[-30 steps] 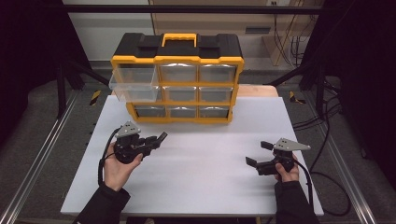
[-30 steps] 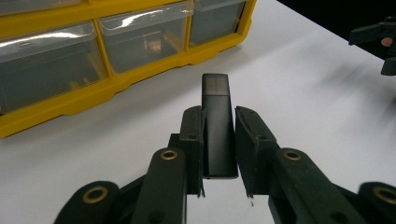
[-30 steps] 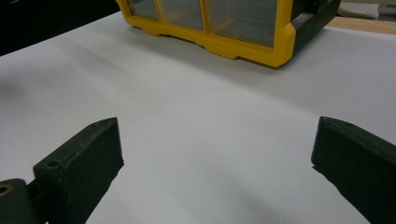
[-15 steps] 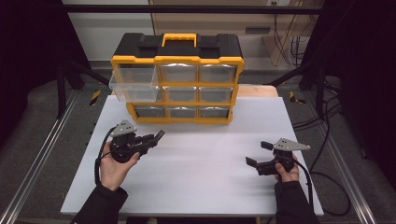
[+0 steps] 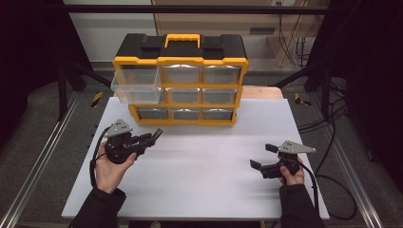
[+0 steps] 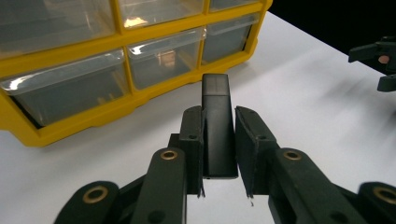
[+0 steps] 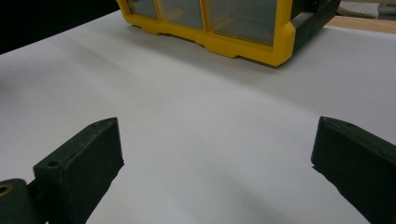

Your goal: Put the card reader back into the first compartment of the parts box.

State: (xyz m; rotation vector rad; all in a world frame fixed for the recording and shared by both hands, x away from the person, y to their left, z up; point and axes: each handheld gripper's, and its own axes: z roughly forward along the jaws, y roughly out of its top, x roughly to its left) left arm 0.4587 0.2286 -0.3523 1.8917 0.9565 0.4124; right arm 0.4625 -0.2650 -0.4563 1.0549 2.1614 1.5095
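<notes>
A yellow and black drawer organizer [image 5: 180, 80] stands at the back of the white table [image 5: 204, 180]; its front also shows in the left gripper view [image 6: 116, 51]. Its top-left clear drawer [image 5: 137, 88] is pulled out. My left gripper [image 5: 151, 137] hovers in front of the cabinet's lower left, shut on a small black rectangular block [image 6: 217, 126] that sticks out past the pads [image 6: 192, 135] toward the bottom row of drawers. My right gripper [image 5: 261, 156] rests low at the right of the table, jaws wide open on bare table [image 7: 215, 135].
Metal rails [image 5: 43, 156] run along both sides of the table, and cables [image 5: 332, 185] lie on the floor to the right. The organizer's corner [image 7: 275, 46] lies ahead of the right gripper. The right gripper [image 6: 378, 58] shows far off in the left gripper view.
My left gripper has shifted slightly to the left with the black block still in it. The right gripper has stayed where it was.
</notes>
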